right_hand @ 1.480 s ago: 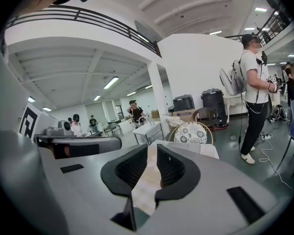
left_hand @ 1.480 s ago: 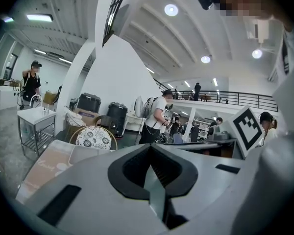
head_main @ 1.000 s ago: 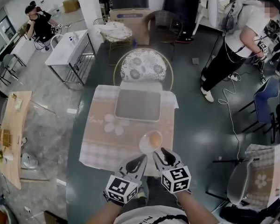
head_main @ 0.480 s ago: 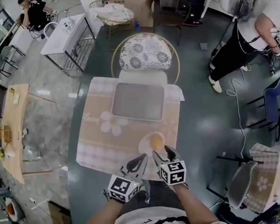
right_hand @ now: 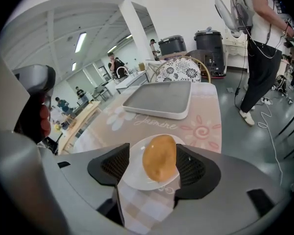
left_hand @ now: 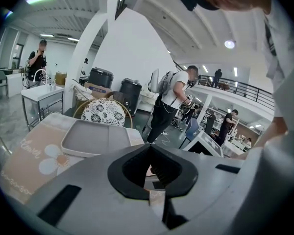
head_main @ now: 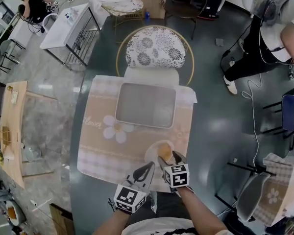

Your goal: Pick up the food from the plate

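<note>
Plate [head_main: 154,154] lies on the near right part of the tablecloth [head_main: 103,146], close to the cloth's front edge. Bare cloth is open left of the plate. The grey tray [head_main: 146,105] is beyond the plate, well apart from it, and the floral chair [head_main: 154,53] is beyond that.

Food [head_main: 164,149], a tan roll, lies on the plate.

Right gripper [head_main: 170,156] is at the plate's near rim, jaws spread and straddling the roll, not clamped. Left gripper [head_main: 144,171] is just left of the plate, tips together and empty.

Against a second ago: the right jaws have just been opening. They were narrower then and short of the plate; now the roll is between them. Both grippers are closer to the plate.

Right gripper view: roll [right_hand: 159,157] sits between the pads of the right gripper [right_hand: 154,164], its right side just beside one pad, white plate [right_hand: 132,173] under it. The head view shows less of this. Left gripper view: the left gripper [left_hand: 150,168] blocks the plate; the tray [left_hand: 95,138] is clear.
</note>
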Motion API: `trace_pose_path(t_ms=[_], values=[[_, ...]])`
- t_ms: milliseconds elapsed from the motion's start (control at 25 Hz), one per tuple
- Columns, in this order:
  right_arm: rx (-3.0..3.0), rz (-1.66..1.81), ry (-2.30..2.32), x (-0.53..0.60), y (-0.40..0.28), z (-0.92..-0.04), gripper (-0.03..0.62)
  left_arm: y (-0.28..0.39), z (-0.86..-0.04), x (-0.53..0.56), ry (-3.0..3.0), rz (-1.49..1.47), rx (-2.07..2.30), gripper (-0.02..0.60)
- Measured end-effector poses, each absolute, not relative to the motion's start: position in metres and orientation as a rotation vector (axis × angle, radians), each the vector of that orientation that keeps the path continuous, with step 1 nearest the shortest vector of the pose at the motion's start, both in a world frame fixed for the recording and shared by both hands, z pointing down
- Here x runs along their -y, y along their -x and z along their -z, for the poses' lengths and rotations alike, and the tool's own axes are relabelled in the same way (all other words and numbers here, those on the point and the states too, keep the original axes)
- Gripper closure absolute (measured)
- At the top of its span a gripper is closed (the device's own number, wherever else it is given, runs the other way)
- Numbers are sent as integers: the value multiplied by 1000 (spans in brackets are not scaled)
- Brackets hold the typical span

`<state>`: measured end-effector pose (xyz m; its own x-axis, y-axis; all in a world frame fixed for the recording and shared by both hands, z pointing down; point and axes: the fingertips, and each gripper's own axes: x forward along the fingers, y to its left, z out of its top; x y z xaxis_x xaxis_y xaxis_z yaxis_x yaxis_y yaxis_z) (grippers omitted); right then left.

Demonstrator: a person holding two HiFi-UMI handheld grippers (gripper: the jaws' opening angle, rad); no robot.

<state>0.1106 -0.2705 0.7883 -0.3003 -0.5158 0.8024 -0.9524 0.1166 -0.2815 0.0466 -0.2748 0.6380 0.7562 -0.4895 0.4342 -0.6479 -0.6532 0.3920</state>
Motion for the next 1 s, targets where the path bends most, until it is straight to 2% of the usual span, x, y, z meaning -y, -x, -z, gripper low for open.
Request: trace_pose_path(t_ms=[360, 1000], values=[[1798, -1135, -1368, 275, -108, -821, 299, -35, -651, 279, -2362, -414, 896, 575], [1692, -1161, -1316, 277, -111, -847, 296, -17, -653, 274, -2330, -400, 933, 575]])
